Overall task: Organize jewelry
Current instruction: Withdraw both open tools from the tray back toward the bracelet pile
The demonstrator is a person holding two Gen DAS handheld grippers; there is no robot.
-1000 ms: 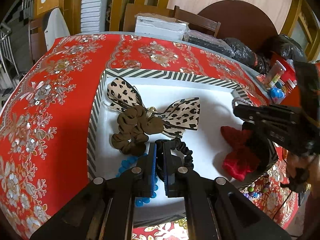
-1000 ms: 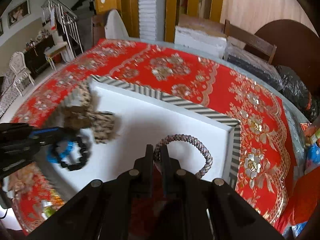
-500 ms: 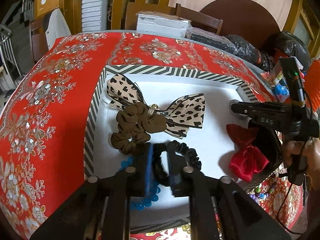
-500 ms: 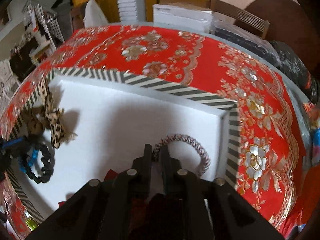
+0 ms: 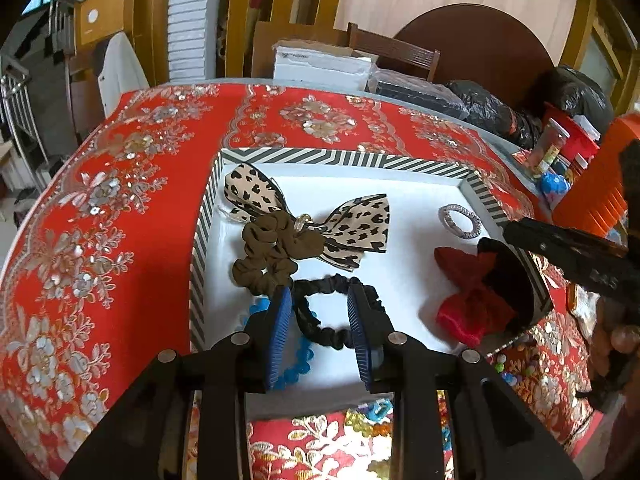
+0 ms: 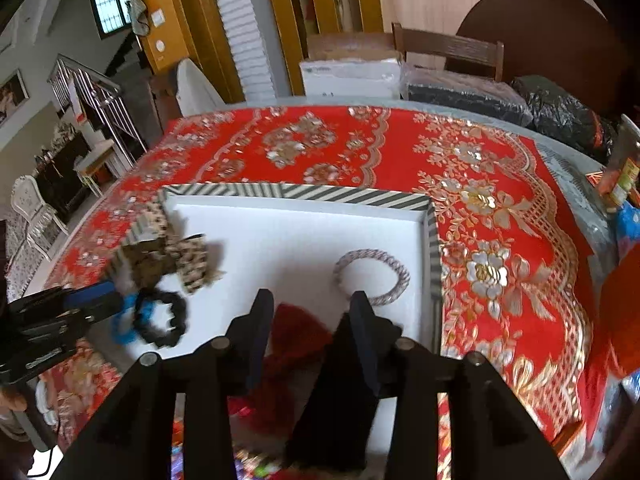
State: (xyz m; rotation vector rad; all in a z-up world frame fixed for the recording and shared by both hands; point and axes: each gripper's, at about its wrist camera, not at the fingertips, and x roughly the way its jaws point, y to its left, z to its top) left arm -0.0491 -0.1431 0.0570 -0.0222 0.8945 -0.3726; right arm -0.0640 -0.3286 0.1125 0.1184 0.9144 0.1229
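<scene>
A shallow tray (image 5: 340,158) with a black-and-white striped rim and a white floor sits on the red floral tablecloth (image 5: 120,216). Inside it, at about ten o'clock in the left wrist view, a leopard-print bow (image 5: 360,220) lies partly under a brown scrunchie (image 5: 272,252). Toward six o'clock a black scrunchie (image 5: 320,320) rests flat on the floor, overlapping a blue beaded bracelet (image 5: 296,360). At two o'clock a grey braided bracelet (image 5: 460,222) lies near the right wall, and below it, at four o'clock, is a red bow (image 5: 468,300).

The left gripper (image 5: 320,324) has its blue-padded jaws spread wide, one finger on each side of the black scrunchie, not pinching it. The right gripper (image 6: 310,324) also stands with jaws apart above the red bow (image 6: 296,332), with the braided bracelet (image 6: 372,276) just beyond its right finger; that view is blurred, so whether a finger touches the bow is hard to judge.

Beyond the table at twelve o'clock is a white box (image 5: 324,64); its printing is too small to read. Raised characters on the right gripper's body are not legible.
</scene>
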